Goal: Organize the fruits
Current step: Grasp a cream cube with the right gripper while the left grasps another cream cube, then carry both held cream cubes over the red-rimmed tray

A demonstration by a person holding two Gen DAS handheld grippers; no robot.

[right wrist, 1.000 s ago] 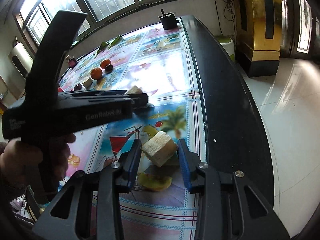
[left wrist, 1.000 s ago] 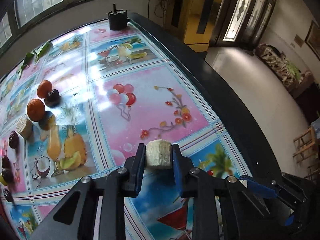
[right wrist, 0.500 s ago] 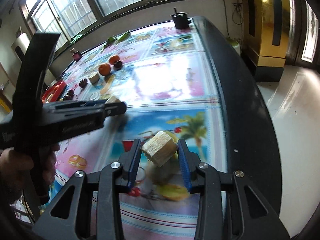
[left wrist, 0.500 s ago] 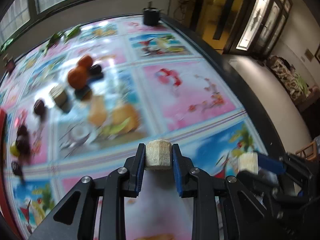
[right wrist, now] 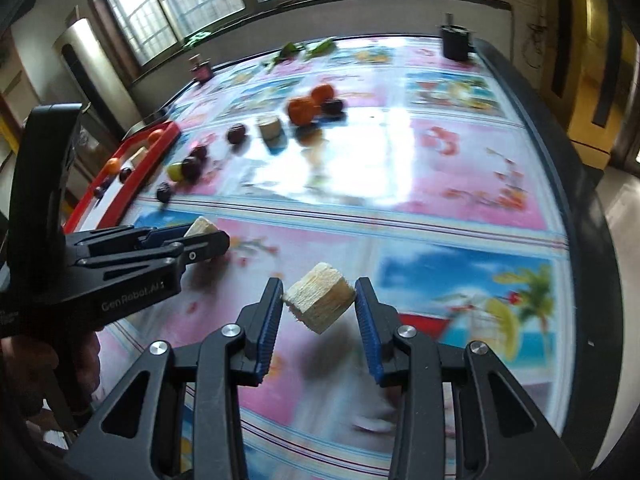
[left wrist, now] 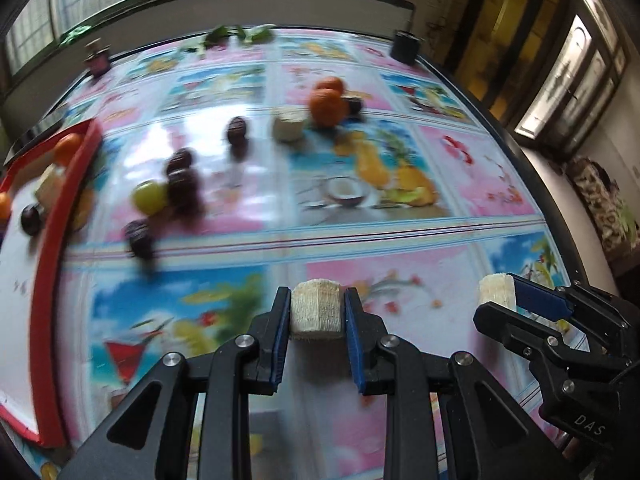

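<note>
Beyond both held cane pieces (left wrist: 316, 306) (right wrist: 320, 302), blurred fruit (left wrist: 180, 184)

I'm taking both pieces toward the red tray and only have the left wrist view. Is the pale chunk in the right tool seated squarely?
Observer: No. The right wrist view shows the right tool pinching its pale chunk tilted, by two opposite edges rather than flat faces.
Operator: Is it dragging on the cloth?
Observer: No, it hangs clear, and a blurred shadow lies on the tablecloth beneath it.
Operator: And my own chunk, seen from the side?
Observer: The left tool holds the other chunk right at its fingertips, with part of it poking above them.
</note>
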